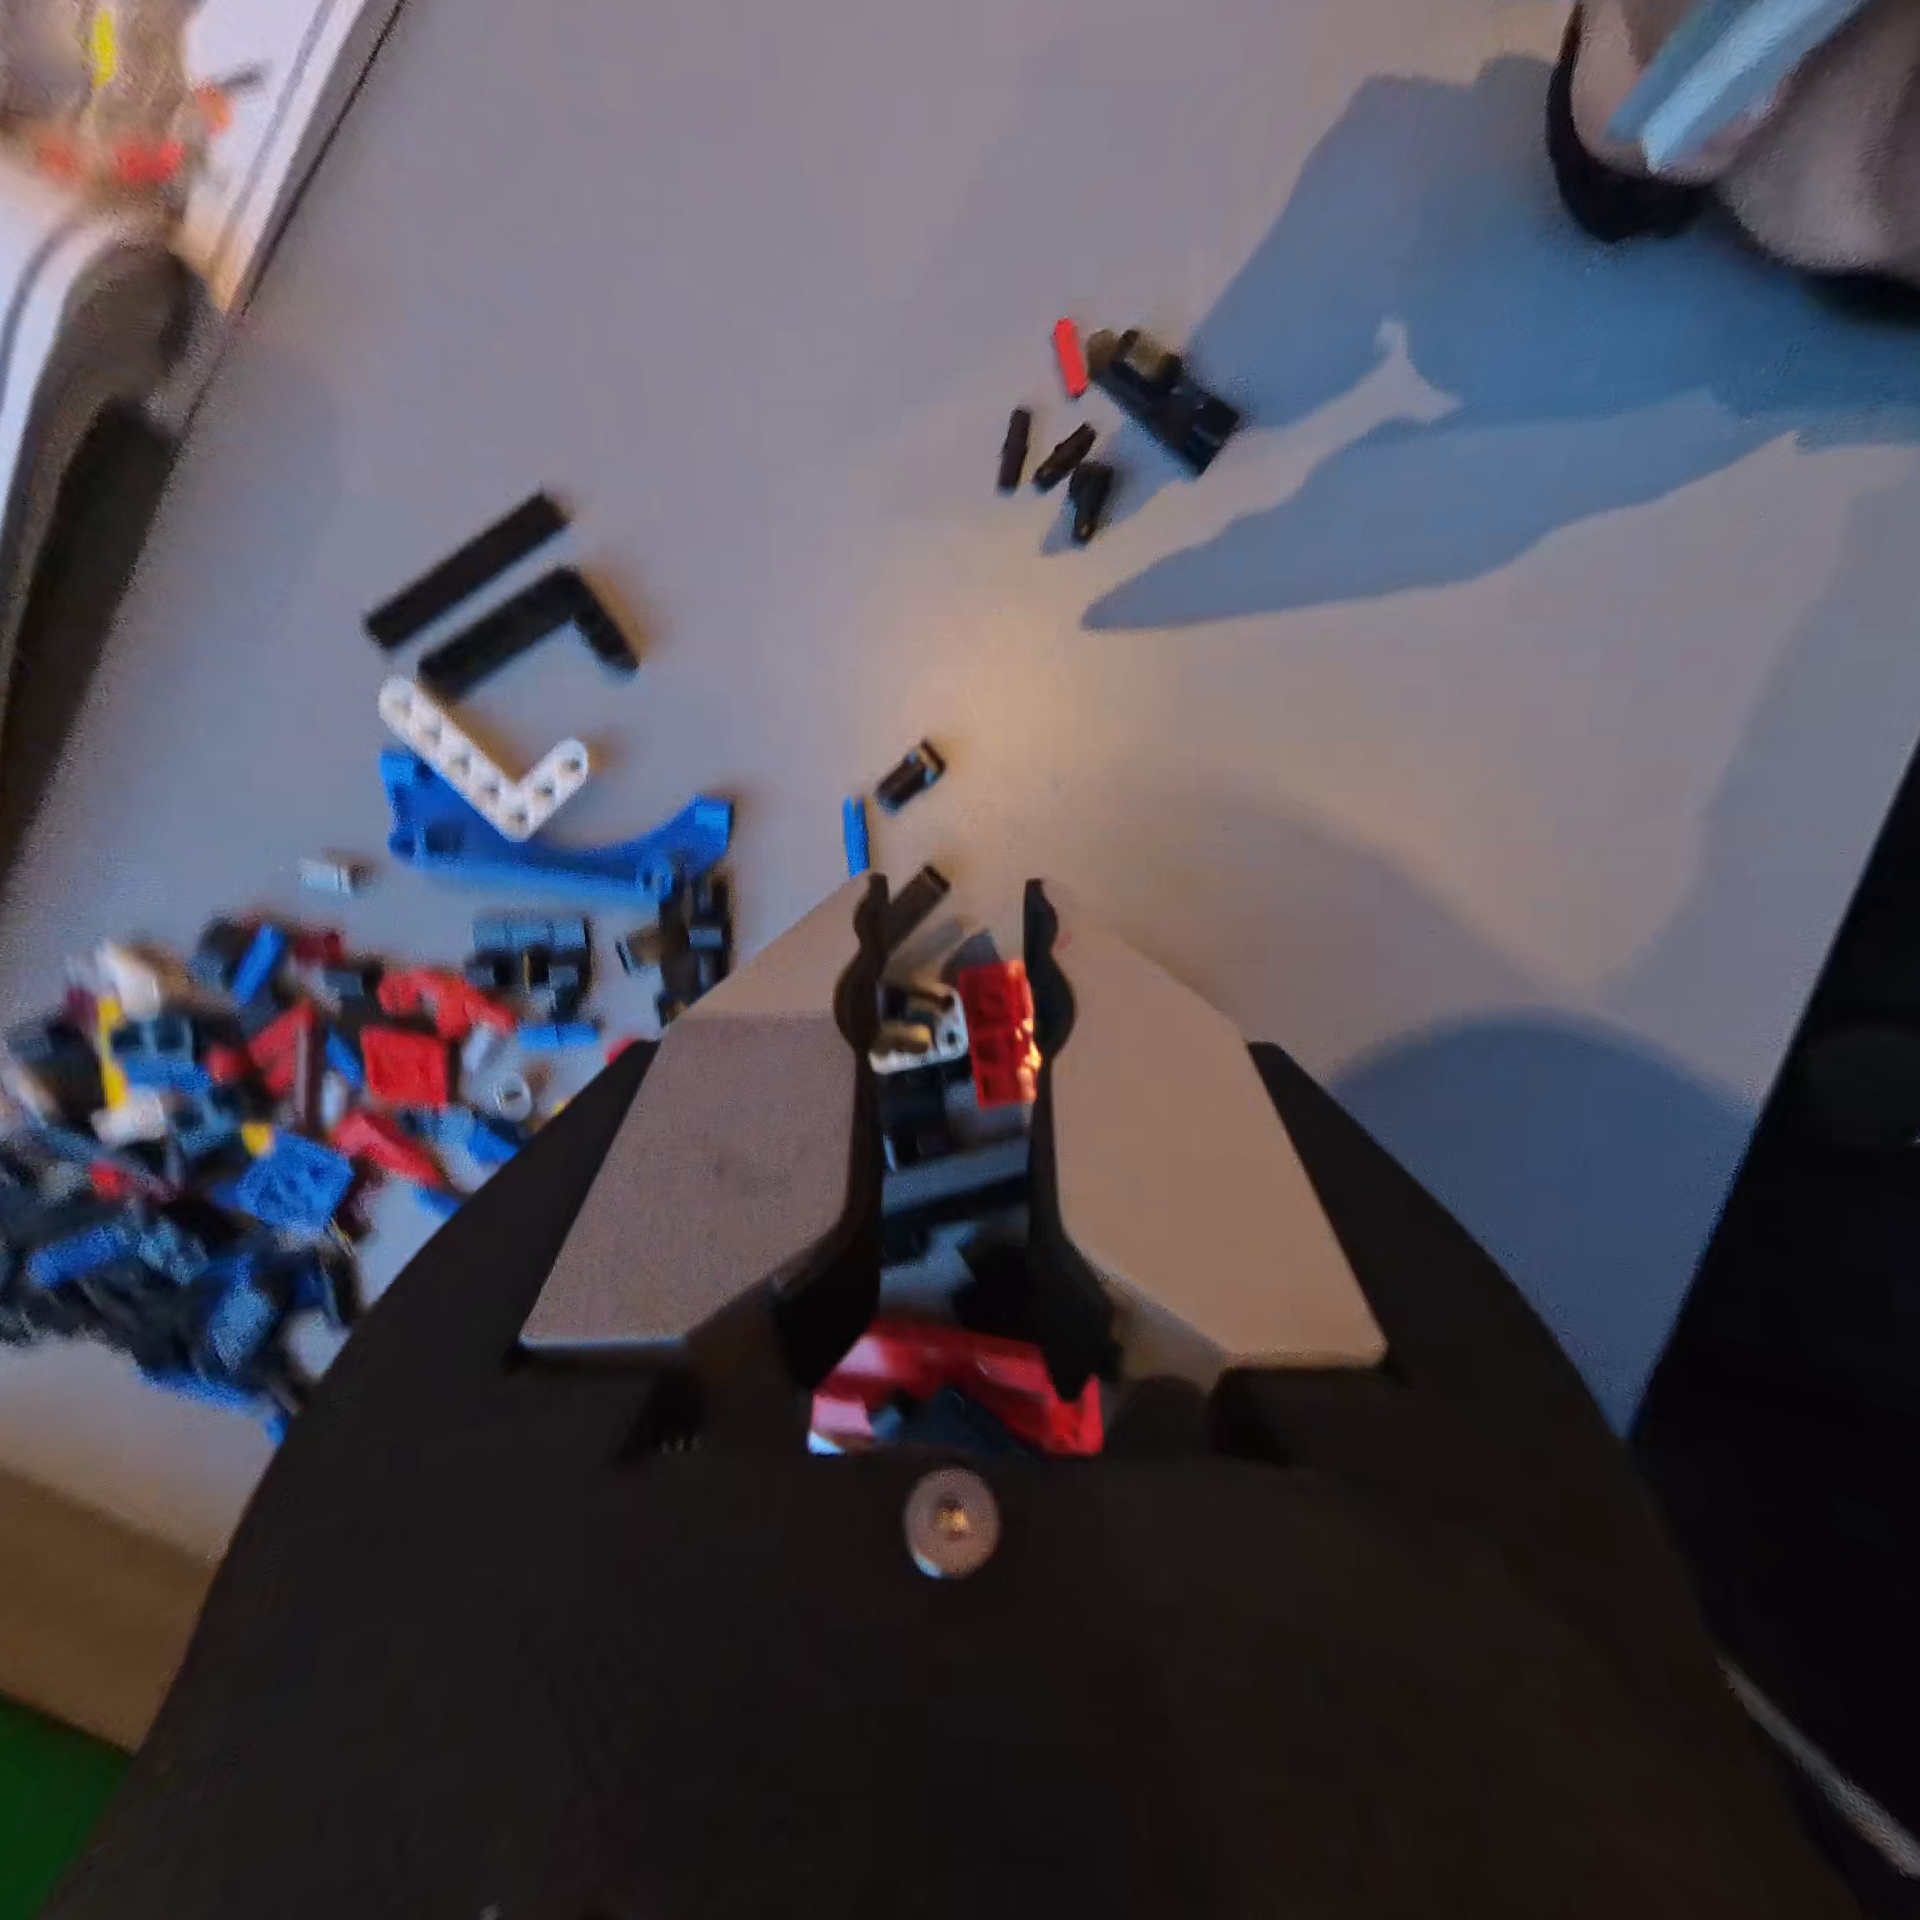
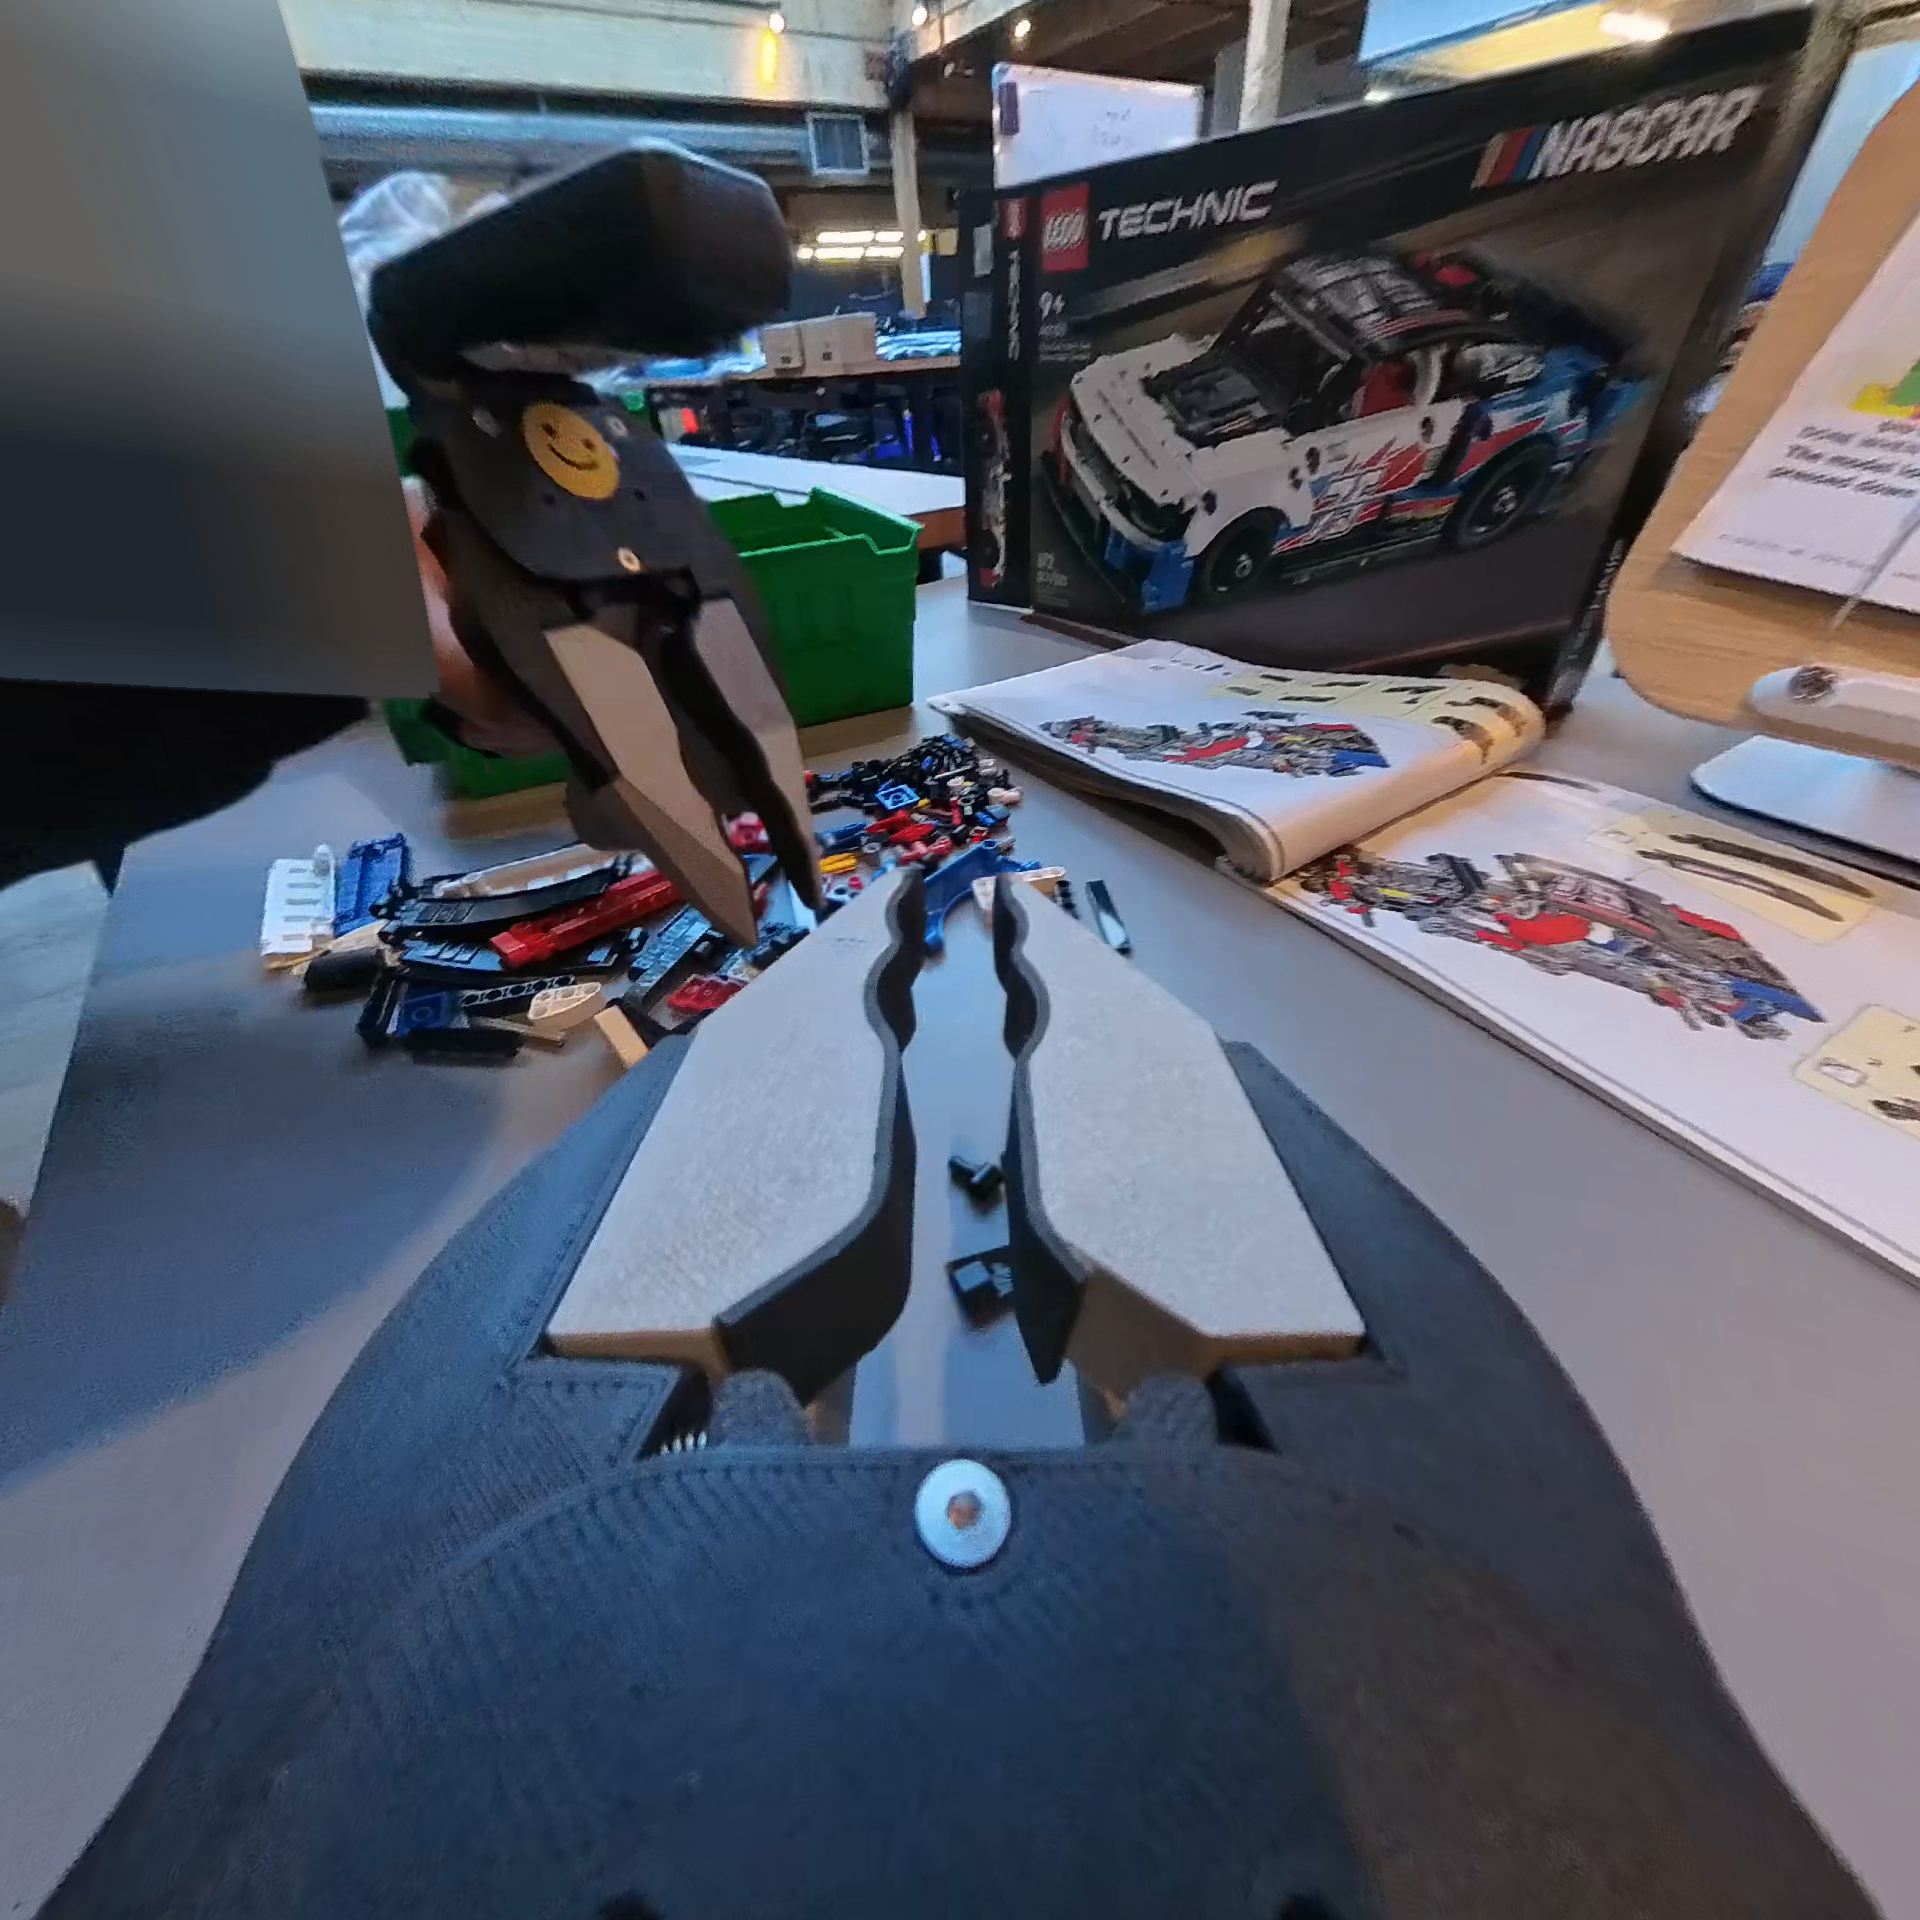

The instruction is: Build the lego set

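Loose Lego pieces lie on a grey table (image 1: pixel 1039 208). A mixed pile (image 1: pixel 208 1122) of blue, red and black parts sits at the left. Beside it lie a blue arch piece (image 1: pixel 561 842), a white L-beam (image 1: pixel 488 769) and two black beams (image 1: pixel 468 571). My left gripper (image 1: pixel 951 904) is open above a red, white and black cluster (image 1: pixel 987 1029); whether it touches the cluster I cannot tell. In the right wrist view the left gripper (image 2: pixel 779 909) points down into the pile (image 2: pixel 914 800). My right gripper (image 2: pixel 956 888) is open and empty, low over the table, with small black pieces (image 2: pixel 977 1179) under it.
The set's box (image 2: pixel 1351 395) stands at the back. An open instruction booklet (image 2: pixel 1247 748) lies to the right. A green bin (image 2: pixel 831 603) stands behind the pile. A wooden board on a stand (image 2: pixel 1766 468) is at far right. Small black pins (image 1: pixel 1060 457) and a red pin (image 1: pixel 1070 358) lie apart. Spacing between my two grippers at the tips: around 12 centimeters. To the blue arch piece (image 1: pixel 561 842): left tips about 8 centimeters, right tips about 20 centimeters.
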Available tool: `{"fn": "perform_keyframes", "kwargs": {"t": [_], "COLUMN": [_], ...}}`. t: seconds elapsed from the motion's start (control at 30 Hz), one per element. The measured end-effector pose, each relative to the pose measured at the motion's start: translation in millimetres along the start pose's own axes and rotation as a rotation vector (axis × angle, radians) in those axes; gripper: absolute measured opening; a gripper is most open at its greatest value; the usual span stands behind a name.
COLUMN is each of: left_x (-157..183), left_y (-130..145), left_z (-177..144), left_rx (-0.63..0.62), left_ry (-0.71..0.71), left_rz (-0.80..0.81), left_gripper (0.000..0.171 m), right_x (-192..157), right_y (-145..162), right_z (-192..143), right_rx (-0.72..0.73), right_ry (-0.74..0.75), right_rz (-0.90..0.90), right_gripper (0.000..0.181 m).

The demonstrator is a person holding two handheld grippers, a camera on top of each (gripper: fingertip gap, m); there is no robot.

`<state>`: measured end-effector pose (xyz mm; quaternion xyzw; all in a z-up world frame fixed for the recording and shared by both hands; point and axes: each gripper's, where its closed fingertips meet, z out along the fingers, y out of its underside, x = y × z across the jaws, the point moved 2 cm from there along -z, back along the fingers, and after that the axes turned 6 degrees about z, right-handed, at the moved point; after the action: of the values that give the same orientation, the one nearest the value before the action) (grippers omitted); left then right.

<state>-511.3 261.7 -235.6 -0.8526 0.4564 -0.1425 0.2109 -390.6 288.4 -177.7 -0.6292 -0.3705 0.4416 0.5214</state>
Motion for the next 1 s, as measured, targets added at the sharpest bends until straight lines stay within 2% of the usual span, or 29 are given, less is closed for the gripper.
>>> {"fn": "perform_keyframes", "kwargs": {"t": [0.07, 0.2, 0.37, 0.53, 0.77, 0.87, 0.93, 1.0], "left_x": [-3, -15, -16, -11, 3, 5, -1, -12], "left_y": [-9, -15, -11, -16, -35, -37, -34, -24], "left_z": [11, 24, 34, 47, 59, 48, 33, 21], "left_rx": [-0.050, -0.181, -0.288, -0.302, -0.243, -0.211, -0.186, -0.212], "left_ry": [0.024, 0.031, 0.077, 0.097, 0.150, 0.135, 0.106, 0.060], "left_rz": [0.110, 0.233, 0.261, 0.289, 0.285, 0.289, 0.262, 0.226], "left_gripper": [0.023, 0.023, 0.019, 0.005, 0.005, 0.005, 0.011, 0.019], "right_x": [4, 5, 4, 7, 8, 10, 12, 12], "right_y": [-5, -11, -15, -17, -18, -18, -19, -20], "right_z": [-5, -10, -14, -17, -17, -18, -20, -20], "right_rx": [0.025, 0.055, 0.072, 0.085, 0.089, 0.090, 0.098, 0.104], "right_ry": [0.017, 0.019, 0.023, 0.020, 0.026, 0.040, 0.041, 0.034], "right_rz": [0.006, 0.009, -0.007, 0.019, 0.019, 0.014, 0.022, 0.033], "right_gripper": [0.009, 0.009, 0.009, 0.008, 0.009, 0.009, 0.008, 0.008]}}
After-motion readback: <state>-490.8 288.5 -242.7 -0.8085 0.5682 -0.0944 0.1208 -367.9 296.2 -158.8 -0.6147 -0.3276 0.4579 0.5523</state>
